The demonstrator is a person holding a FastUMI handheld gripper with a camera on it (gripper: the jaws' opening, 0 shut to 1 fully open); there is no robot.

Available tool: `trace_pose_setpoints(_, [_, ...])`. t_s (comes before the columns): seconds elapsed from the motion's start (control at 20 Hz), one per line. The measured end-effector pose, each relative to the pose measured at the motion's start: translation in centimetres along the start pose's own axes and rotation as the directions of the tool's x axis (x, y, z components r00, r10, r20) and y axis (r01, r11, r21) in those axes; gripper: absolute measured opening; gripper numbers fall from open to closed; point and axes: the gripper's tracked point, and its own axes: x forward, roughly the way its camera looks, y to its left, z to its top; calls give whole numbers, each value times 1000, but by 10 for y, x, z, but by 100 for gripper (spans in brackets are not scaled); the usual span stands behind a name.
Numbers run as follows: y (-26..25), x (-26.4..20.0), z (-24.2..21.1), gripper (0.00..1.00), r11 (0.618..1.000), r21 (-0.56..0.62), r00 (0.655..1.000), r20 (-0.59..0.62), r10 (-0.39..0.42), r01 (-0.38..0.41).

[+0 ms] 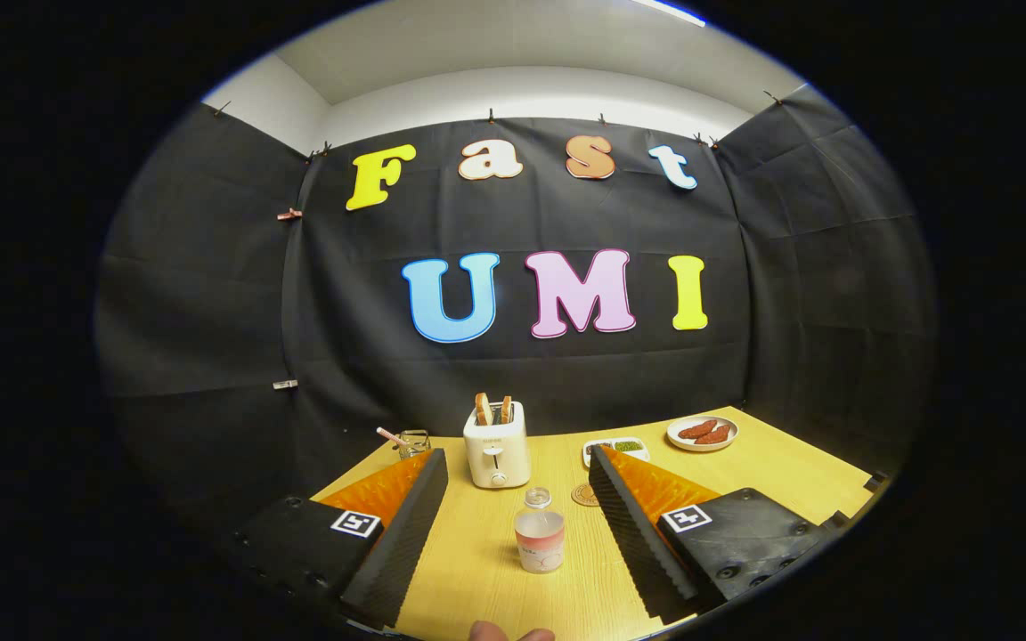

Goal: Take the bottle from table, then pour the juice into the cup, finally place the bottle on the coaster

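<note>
Fingertips of a hand (510, 633) peeking in nearest the camera, low between the two fingers. Gripper (517, 499) spread wide, released, grasping nothing; left finger (406, 534) and right finger (633, 534) well apart over the yellow wooden worktop (477, 570). Small clear bottle (539, 534) standing upright on the worktop between the fingers, a bit nearer the right one, touching neither; pinkish liquid inside, clear cap on, label on the front too small to read. Round brown coaster (584, 495) lying flat just beyond the bottle, close against the inner edge of the right finger near its tip, partly hidden by it. White toaster (496, 445) upright beyond the bottle, between the two tips and nearer the left, two slices of toast sticking up from the slots. Glass cup (413, 442) just beyond the left fingertip, a pink straw or stick leaning out of it to the left; lower part hidden behind the finger. Small white dish (617, 448) with green and dark bits just beyond the right fingertip. Round white plate (702, 434) with reddish sausage-like pieces farther out past the right finger, near the worktop's far corner. Black cloth wall behind everything, pinned with clips.
</note>
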Motion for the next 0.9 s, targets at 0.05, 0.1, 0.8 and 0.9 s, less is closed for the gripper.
trace_pose_setpoints(0.05, [-1,0,1,98,1000,-9,1000,0,-5,5])
trace_pose_setpoints(0.1, [-2,1,0,98,1000,-10,1000,0,-5,5])
trace_pose_setpoints(0.8, [-11,8,4,98,1000,8,999,45,-29,28])
trace_pose_setpoints(0.9, [-12,10,3,98,999,9,997,64,-35,35])
